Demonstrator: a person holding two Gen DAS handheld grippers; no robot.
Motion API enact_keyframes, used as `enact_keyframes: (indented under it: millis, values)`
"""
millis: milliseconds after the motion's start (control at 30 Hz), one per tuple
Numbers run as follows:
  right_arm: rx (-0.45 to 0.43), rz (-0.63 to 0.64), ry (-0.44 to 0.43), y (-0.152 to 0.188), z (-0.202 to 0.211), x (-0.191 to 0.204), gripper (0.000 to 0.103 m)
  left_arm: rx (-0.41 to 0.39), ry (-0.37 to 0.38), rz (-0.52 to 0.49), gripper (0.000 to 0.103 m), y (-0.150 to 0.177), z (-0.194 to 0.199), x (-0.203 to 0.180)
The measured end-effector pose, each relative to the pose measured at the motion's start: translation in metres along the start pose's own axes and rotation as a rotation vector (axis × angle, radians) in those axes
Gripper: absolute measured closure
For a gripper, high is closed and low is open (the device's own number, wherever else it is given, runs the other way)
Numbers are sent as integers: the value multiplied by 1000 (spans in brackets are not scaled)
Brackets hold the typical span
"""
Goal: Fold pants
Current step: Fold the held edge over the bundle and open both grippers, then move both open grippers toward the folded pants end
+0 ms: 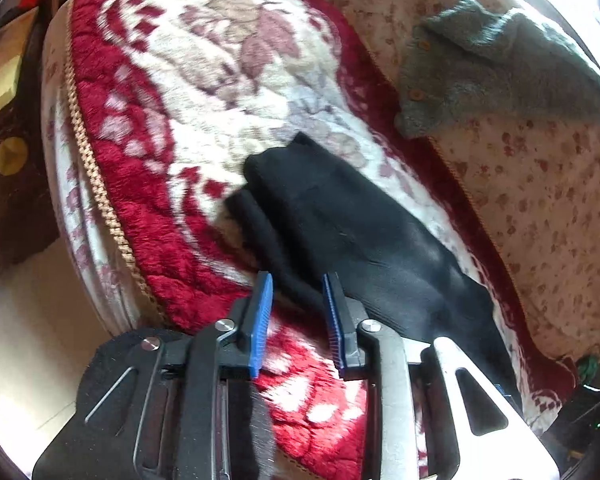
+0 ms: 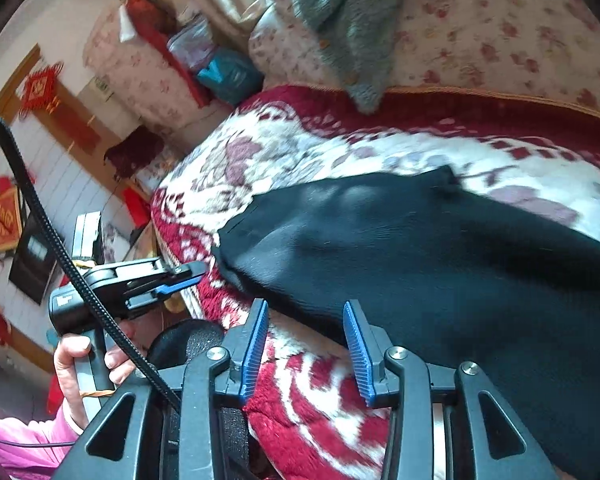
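Pants [image 1: 364, 240], black ones, are lying stretched out on a red and cream floral blanket [image 1: 180, 92] that covers the bed. In the left wrist view one end looks doubled over, with a second layer peeking out along the edge nearest the left hand-held gripper [image 1: 298, 294]. That gripper's blue fingers [image 1: 262, 312] are spread apart with a fair gap, and the edge of the black fabric sits right at the tips, partly between them. I can't say for sure the pads are touching it, but they're not clamped on anything.

Right hand-held gripper [image 2: 306, 324] is wide open too, hovering over the blanket with the near edge of the pants [image 2: 420, 248] running just past its fingertips. Nothing held in it. From that camera you can also see the left hand-held gripper [image 2: 180, 280] off to the side near the corner of the pants, with the person's hand [image 2: 88, 364] wrapped around its handle and a pink sleeve [image 2: 24, 444] below it.

Beyond the blanket there's a pale bedspread with small reddish flowers [image 1: 540, 184], and a grey knit cardigan [image 1: 480, 64] with wooden-looking buttons lies on it, well apart from the pants.
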State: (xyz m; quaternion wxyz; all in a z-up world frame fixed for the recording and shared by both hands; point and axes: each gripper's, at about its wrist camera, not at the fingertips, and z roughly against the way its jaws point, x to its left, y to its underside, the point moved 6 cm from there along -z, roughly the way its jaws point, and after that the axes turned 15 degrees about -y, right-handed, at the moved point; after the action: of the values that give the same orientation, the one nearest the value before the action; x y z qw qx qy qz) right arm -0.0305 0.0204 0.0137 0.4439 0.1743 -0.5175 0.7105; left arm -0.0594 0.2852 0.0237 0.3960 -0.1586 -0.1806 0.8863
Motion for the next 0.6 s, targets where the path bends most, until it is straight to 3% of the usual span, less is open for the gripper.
enact_keyframes:
  millis: [200,600]
  values:
    - [-99,-73,112,17,75,-25,56,0,73,-122,58,18,13,-55]
    - [-277,-352,282,100,214,-86,55,74,278,-519,58,108,23,-204]
